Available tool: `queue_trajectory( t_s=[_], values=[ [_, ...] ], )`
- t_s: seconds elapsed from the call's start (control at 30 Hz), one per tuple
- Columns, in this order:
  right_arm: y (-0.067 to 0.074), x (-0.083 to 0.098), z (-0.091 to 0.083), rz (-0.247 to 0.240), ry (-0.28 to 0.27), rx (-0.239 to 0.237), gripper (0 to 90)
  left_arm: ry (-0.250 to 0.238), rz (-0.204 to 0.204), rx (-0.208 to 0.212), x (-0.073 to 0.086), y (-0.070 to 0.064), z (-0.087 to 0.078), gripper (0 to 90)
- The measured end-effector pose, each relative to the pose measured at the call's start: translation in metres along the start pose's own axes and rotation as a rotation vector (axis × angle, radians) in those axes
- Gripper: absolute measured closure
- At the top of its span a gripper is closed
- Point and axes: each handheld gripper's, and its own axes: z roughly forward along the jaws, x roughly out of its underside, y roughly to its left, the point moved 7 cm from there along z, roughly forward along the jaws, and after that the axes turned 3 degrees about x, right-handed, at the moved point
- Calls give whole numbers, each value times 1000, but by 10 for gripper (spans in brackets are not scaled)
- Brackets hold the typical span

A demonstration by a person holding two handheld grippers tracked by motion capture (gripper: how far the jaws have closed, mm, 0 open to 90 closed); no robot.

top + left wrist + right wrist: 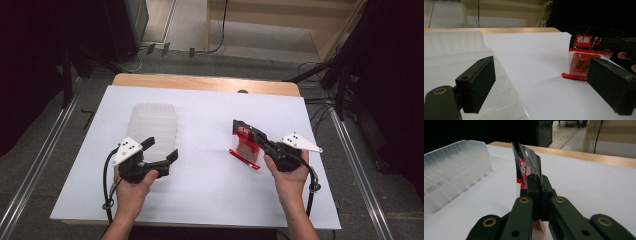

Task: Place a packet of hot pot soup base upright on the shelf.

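A red and black snack packet stands on its lower edge on the white table, right of centre, pinched between the closed jaws of the right gripper, which reaches in from its 4 o'clock side. At the packet's 9 o'clock, well apart, lies a clear ribbed plastic tray. The left gripper, jaws spread wide and holding nothing, sits at the tray's 6 o'clock edge.

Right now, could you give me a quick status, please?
Right gripper shut on red snack packet. Left gripper open beside clear plastic tray. Nothing between them.
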Motion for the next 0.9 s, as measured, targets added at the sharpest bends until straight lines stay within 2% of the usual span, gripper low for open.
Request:
queue_trajectory(
  t_s=[0.07,0.27,0.3,0.43,0.73,0.87,0.9],
  values=[
    [0,-4,2,-5,-2,3,900,-5,-1,14,1,6,-5,14],
    [-1,-15,6,-11,-9,8,900,-33,-30,-31,-3,29,-21,10],
    [-1,-17,7,-9,-11,7,900,-36,-27,-52,-4,36,-25,10],
    [0,-24,12,-8,-19,3,900,-39,-26,-75,-3,49,-33,3],
    [9,-37,27,-28,-17,-14,900,-20,8,-152,0,76,-49,0],
    [14,-44,34,-39,-20,-28,900,-20,-6,-170,1,85,-53,0],
    [17,-47,38,-48,-22,-47,900,-19,-8,-171,2,86,-53,0]
  ],
)
